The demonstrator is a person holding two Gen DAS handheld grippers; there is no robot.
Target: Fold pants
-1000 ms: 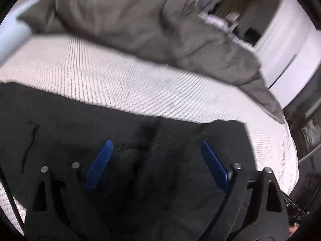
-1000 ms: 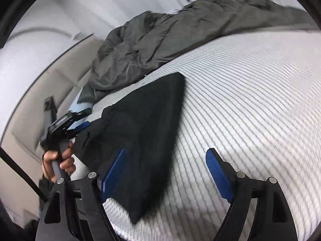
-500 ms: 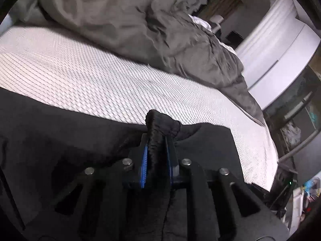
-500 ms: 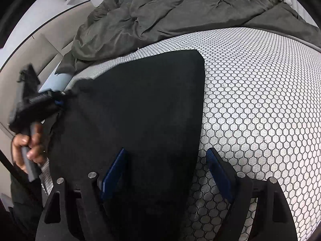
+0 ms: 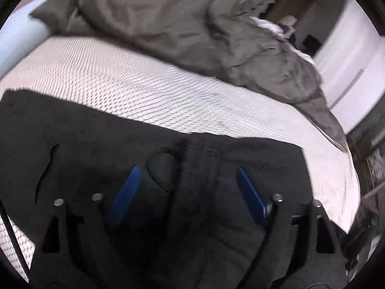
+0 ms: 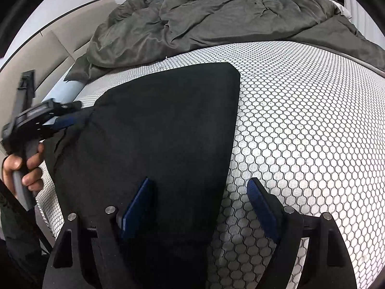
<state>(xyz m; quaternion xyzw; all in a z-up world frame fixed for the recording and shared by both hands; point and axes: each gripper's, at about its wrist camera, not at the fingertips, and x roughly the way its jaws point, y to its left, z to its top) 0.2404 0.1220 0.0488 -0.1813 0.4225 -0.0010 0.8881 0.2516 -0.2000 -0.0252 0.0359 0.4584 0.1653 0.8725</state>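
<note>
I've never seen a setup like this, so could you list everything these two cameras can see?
Pants: one pair, black, lying flat on the mattress.
Mattress: one, white with a dark honeycomb pattern, under the pants.
Blanket: one, grey-green, crumpled along the far side of the mattress.
Pillow: one, pale blue, beside the blanket's end.
Left claw: one, black with blue pads, its jaws opening over the pants' waistband, nothing pinched.
Right claw: one, same colours, open astride the pants' edge.
Hand: one, gripping the left claw's handle.

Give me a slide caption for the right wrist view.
Open right gripper over folded black pants on honeycomb mattress.
</note>
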